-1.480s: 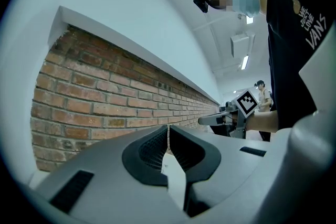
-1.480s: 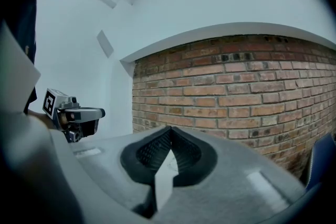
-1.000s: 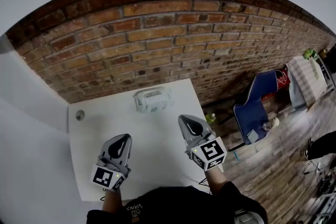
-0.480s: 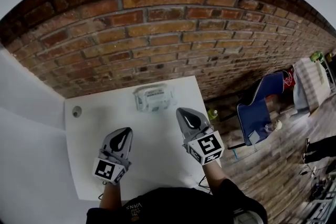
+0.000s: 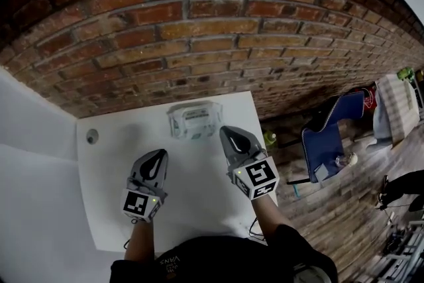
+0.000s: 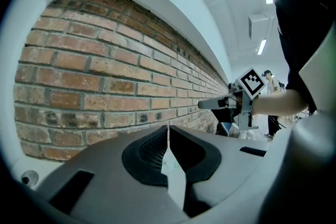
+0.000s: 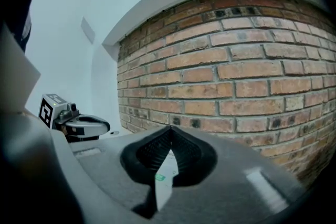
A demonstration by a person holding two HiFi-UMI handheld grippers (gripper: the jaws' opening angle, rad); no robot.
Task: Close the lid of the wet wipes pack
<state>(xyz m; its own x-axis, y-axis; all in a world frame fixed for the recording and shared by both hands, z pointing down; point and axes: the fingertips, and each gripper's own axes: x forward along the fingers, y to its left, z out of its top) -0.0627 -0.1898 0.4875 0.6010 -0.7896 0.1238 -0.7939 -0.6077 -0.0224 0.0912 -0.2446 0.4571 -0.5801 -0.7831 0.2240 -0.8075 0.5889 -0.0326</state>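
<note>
The wet wipes pack (image 5: 193, 120) lies flat at the far middle of the white table (image 5: 112, 209), close to the brick wall. It is too small to tell how its lid stands. My left gripper (image 5: 161, 153) hovers near and left of the pack, jaws shut and empty (image 6: 168, 128). My right gripper (image 5: 225, 130) sits just right of the pack's near corner, also shut and empty (image 7: 170, 128). A white sliver with a green mark (image 7: 163, 173) shows below its jaws. Each gripper sees the other: the right gripper (image 6: 220, 104) and the left gripper (image 7: 86, 126).
A red brick wall (image 5: 199, 43) rises right behind the table. A round grommet hole (image 5: 92, 136) sits at the table's far left corner. Past the table's right edge stand a blue chair (image 5: 324, 136) and a green bottle (image 5: 268, 138) on the wooden floor.
Both grippers have moved forward a little toward the pack, the right one more so. The head view has tilted up toward the wall. Both stay shut.
</note>
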